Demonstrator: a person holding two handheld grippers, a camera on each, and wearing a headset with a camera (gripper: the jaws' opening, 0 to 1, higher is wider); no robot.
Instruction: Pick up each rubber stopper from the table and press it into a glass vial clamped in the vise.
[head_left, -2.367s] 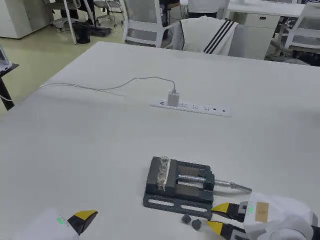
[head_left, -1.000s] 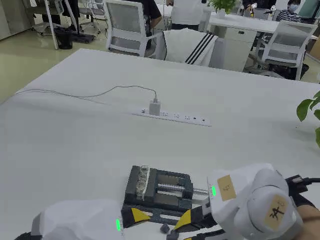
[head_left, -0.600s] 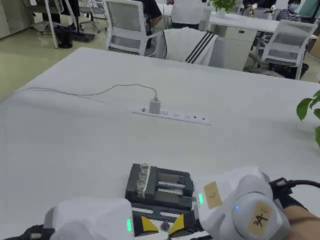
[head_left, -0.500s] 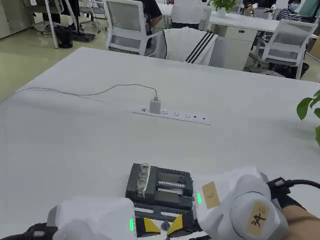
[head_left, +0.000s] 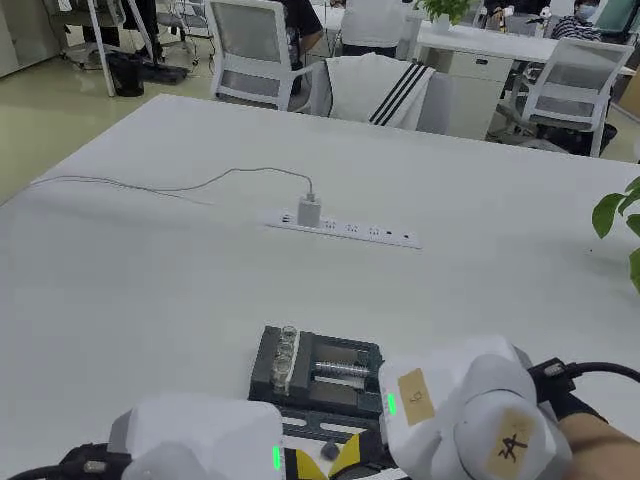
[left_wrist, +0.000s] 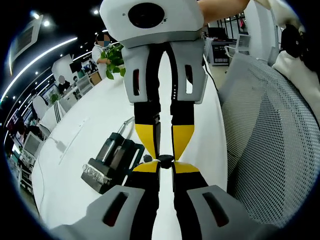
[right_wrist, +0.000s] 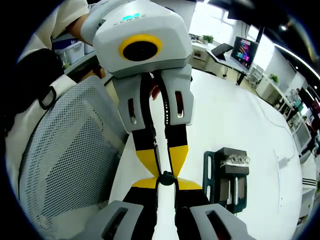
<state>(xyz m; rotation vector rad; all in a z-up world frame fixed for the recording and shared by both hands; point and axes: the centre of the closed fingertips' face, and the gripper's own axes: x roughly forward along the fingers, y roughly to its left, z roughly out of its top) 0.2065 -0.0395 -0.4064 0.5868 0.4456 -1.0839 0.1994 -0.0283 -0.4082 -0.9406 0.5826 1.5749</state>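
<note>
A small dark rubber stopper (head_left: 330, 452) hangs just in front of the vise (head_left: 330, 385), pinched where both grippers' yellow tips meet. My left gripper (left_wrist: 165, 168) comes from the lower left and is shut on the stopper (left_wrist: 165, 159). My right gripper (right_wrist: 166, 184) faces it tip to tip, also shut on the stopper (right_wrist: 166, 177). In the head view the left gripper (head_left: 298, 466) and right gripper (head_left: 346, 458) sit under their white housings. The black vise (right_wrist: 231, 180) clamps a row of glass vials (head_left: 287, 354) upright at its left jaw.
A white power strip (head_left: 342, 229) with a plugged charger (head_left: 309, 212) and a cable lies mid-table. Plant leaves (head_left: 620, 225) reach in at the right edge. A mesh chair back (left_wrist: 270, 130) is close behind the grippers. Office chairs stand beyond the table.
Over the last second both grippers have drawn together in front of the vise until their yellow tips meet around the stopper. The vise and vials have stayed put.
</note>
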